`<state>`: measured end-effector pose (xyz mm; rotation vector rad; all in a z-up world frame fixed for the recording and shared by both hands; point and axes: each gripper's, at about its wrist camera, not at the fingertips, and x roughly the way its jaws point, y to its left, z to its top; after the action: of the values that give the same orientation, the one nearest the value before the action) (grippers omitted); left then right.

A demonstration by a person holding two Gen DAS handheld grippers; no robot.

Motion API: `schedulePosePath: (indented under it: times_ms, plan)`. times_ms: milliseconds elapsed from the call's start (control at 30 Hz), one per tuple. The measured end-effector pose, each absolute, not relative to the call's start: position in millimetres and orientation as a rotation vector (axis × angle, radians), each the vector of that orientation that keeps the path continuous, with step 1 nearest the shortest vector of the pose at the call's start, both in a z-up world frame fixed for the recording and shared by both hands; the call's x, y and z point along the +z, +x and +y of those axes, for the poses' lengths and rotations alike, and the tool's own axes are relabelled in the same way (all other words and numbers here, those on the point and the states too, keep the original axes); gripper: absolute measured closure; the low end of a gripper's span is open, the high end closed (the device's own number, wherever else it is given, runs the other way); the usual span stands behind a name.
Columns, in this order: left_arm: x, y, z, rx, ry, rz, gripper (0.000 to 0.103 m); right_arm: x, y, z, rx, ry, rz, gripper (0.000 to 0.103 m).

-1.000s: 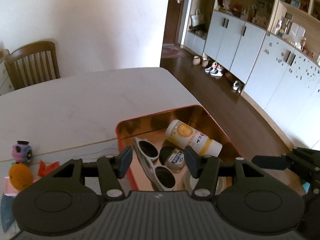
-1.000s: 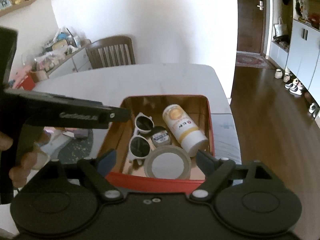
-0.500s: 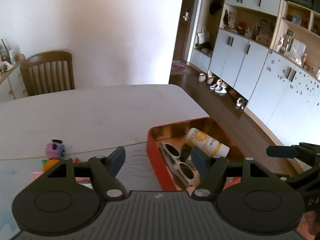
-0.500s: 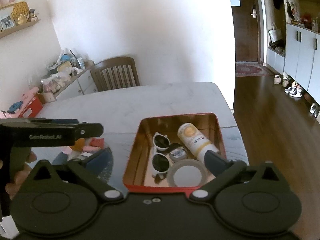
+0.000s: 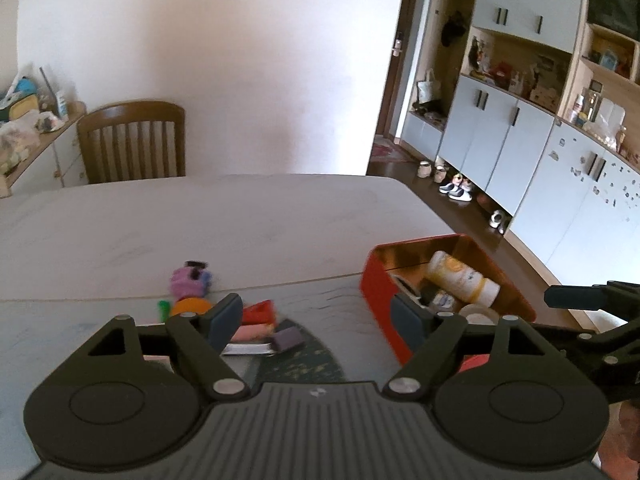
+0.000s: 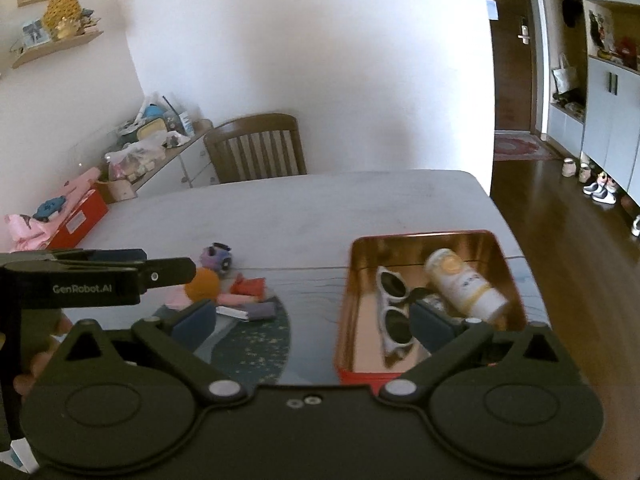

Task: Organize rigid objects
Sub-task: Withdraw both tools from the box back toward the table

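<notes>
Nearest you, your left gripper [image 5: 316, 322] holds nothing and its jaws are opening, with only bare mat and table showing between them. Your right gripper [image 6: 312, 326] is spread as wide as it goes and is likewise empty.

Take the red tin [image 6: 343, 312] as your landmark. Your right jaws straddle its near-left corner, so that hand is the one closer to the tin. The left jaws sit off the tin's left side, over the dark round mat [image 6: 256, 344], and they are the nearer pair to the loose pile.

That pile is what the next reach looks likely to depend on. It lies well left of the tin, at the far edge of the mat and just ahead of your left fingertips: a flat white-edged piece [image 6: 234, 312] whose long axis runs roughly parallel to the tin's near wall, a grey block [image 6: 264, 311], red [image 6: 250, 286] and pink soft-looking bits, an orange ball [image 6: 203, 283], and beyond them a purple toy [image 6: 216, 258].

Inside the tin, white sunglasses [image 6: 394, 308] lie lengthwise toward the far wall, beside a cream bottle [image 6: 464, 284] slanting right.

Your right finger hides the tin's near-right contents, and the left gripper's body covers the pile's left end. Motion blur makes it impossible to say which of the pile's pieces are rigid.
</notes>
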<state>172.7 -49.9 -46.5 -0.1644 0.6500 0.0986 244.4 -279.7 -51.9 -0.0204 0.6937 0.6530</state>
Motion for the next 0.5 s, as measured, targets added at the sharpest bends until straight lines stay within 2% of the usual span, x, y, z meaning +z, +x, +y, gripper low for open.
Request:
schedulePosePath:
  times_ms: [500]
  plan:
    - [-76, 140, 35, 0.154, -0.175, 0.661, 0.022, -59, 223, -200, 0.705, -0.073, 0.726, 0.0]
